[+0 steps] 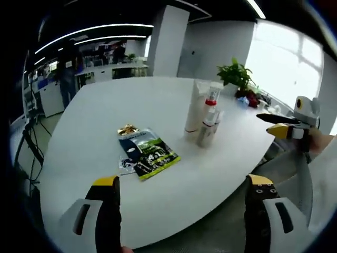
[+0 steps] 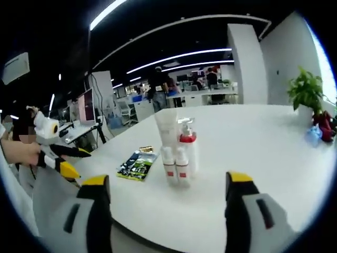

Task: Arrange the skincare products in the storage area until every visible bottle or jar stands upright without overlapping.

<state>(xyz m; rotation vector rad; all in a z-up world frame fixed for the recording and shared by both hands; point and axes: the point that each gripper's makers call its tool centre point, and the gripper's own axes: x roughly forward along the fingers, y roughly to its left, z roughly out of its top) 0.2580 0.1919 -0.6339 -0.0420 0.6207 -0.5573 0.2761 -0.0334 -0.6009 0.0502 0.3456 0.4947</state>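
A cluster of skincare products stands upright on the white table (image 1: 105,116): a tall white tube (image 1: 194,108), a pump bottle with a red collar (image 1: 212,103) and small bottles (image 1: 206,132) in front. In the right gripper view the tube (image 2: 167,128), pump bottle (image 2: 188,142) and two small red-banded bottles (image 2: 175,166) stand close together. Flat dark-and-green sachets (image 1: 148,151) (image 2: 137,164) lie on the table beside them. My left gripper (image 1: 181,192) is open and empty, well short of the bottles. My right gripper (image 2: 168,192) is open and empty too, off the table edge.
Across the table edge, each gripper appears in the other's view: the right gripper (image 1: 279,125), the left gripper (image 2: 68,161). A potted plant (image 1: 236,75) (image 2: 305,90) and small red items (image 2: 324,125) sit at the far end. Office desks and a person (image 1: 67,74) are behind.
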